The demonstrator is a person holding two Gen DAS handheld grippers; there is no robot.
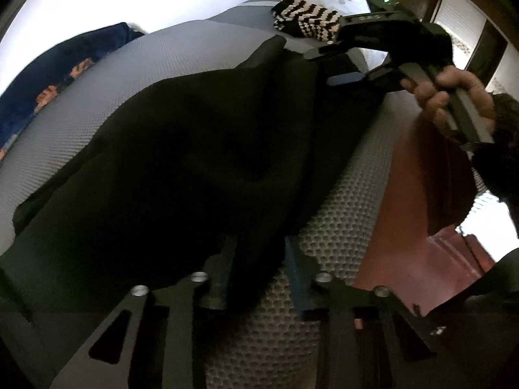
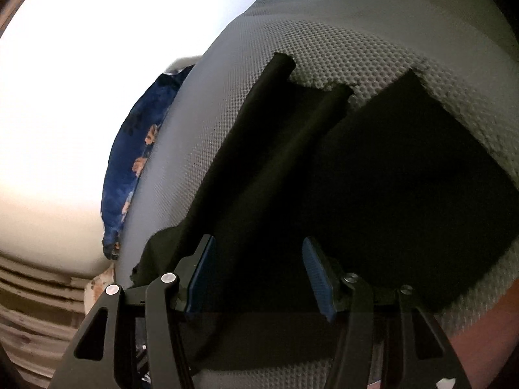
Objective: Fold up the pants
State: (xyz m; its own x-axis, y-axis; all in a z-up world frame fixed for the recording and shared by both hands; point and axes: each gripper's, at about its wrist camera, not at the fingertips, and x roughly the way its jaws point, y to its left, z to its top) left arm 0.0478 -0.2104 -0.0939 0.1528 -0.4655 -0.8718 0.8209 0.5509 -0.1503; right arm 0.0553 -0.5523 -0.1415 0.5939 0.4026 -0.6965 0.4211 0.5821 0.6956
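One pair of black pants lies spread on the grey mesh bed, near its right edge. Left tongs pinch one fold of the pants; right tongs spread wide above them. One striped garment at the far end, one blue floral cloth along the left edge.

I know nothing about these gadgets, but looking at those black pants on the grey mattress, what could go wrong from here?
1. The left tool has the black pants between its fingers right at the grey mattress's edge; if the cloth slips out, that corner may drop toward the red floor.
2. The right tool is open above the pants, holding nothing, so a one-sided pull could skew the fold.
3. The striped knit lies close beyond and might get dragged.
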